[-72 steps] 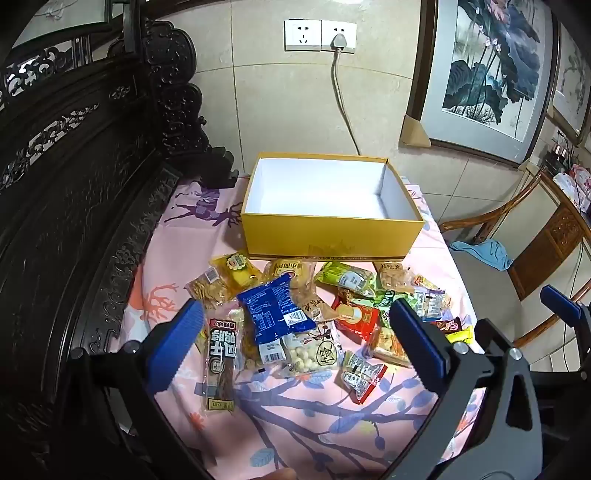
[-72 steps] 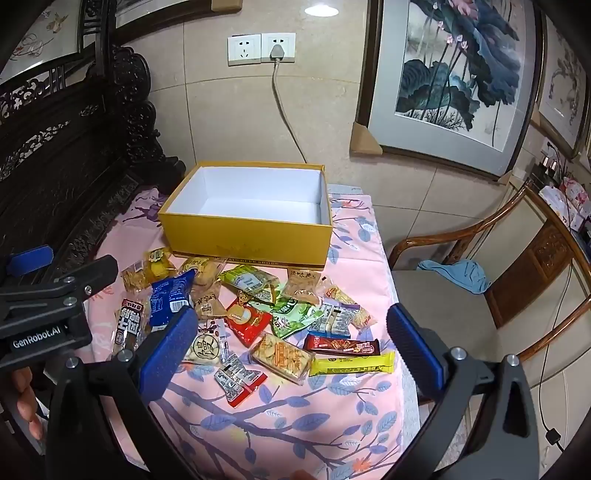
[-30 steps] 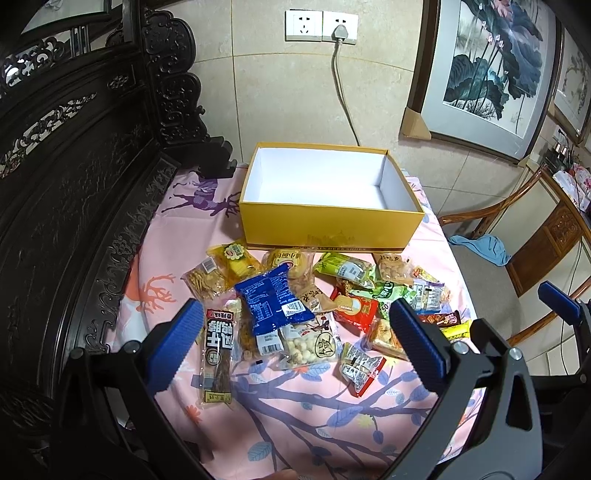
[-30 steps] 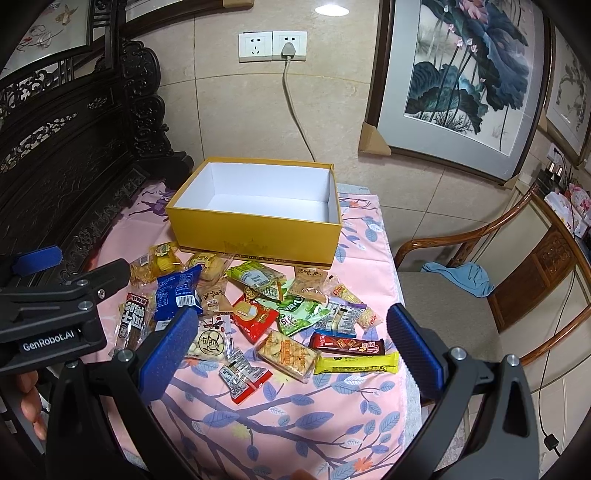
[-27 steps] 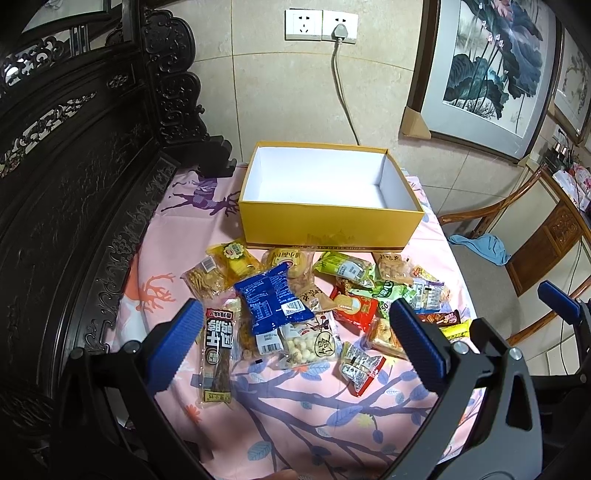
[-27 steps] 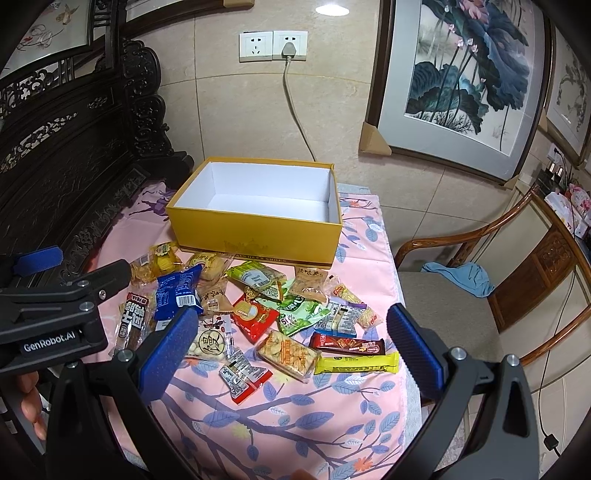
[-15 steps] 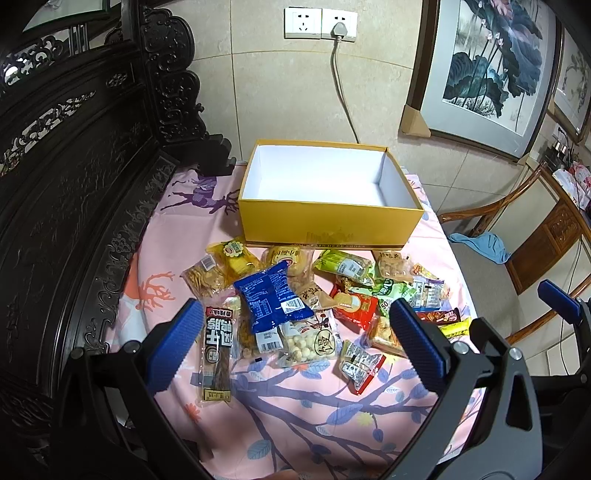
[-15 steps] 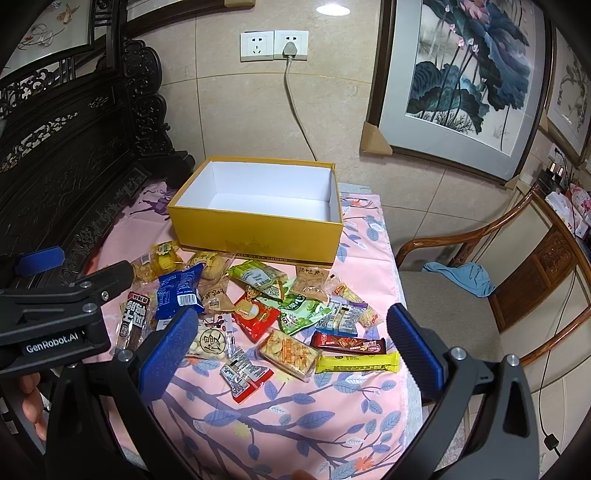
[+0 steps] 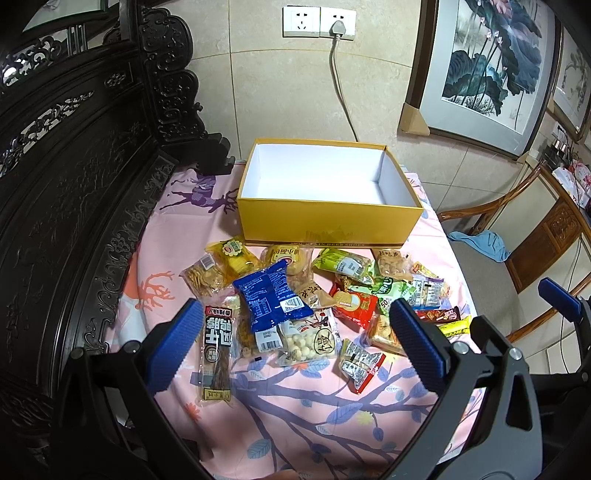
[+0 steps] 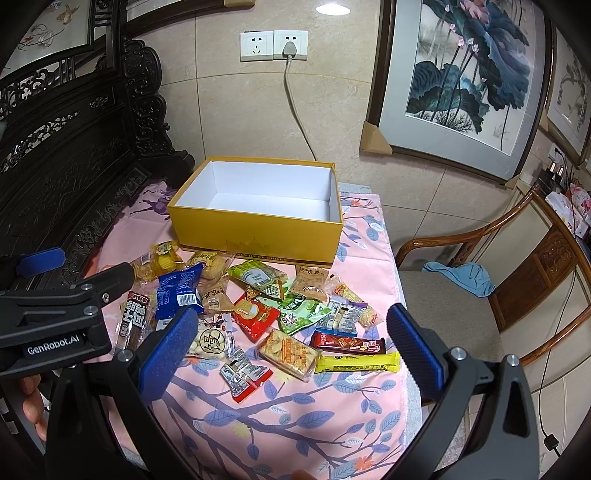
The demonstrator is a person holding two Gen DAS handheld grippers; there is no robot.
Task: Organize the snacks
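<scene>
An empty yellow box point(image 9: 328, 229) point(image 10: 258, 236) with a white inside stands at the far side of the table. Several snack packets lie in a heap in front of it: a blue bag point(image 9: 269, 295) point(image 10: 177, 288), a red packet point(image 9: 354, 304) point(image 10: 256, 314), a green packet point(image 10: 303, 310), a yellow bar point(image 10: 356, 362) and a long dark stick packet point(image 9: 216, 354). My left gripper point(image 9: 295, 347) hovers open above the near side of the heap. My right gripper point(image 10: 290, 343) hangs open too, over the right part of the heap. Neither holds anything.
A pink floral cloth point(image 10: 295, 417) covers the table. Dark carved furniture point(image 9: 66, 184) lines the left side. A wooden chair point(image 10: 480, 266) with a blue rag point(image 10: 461, 277) stands to the right. A tiled wall with a plugged socket point(image 9: 338, 26) is behind the box.
Both views have shifted slightly, so the box and the heap sit a little lower in them. Both grippers stay open and no snack has moved.
</scene>
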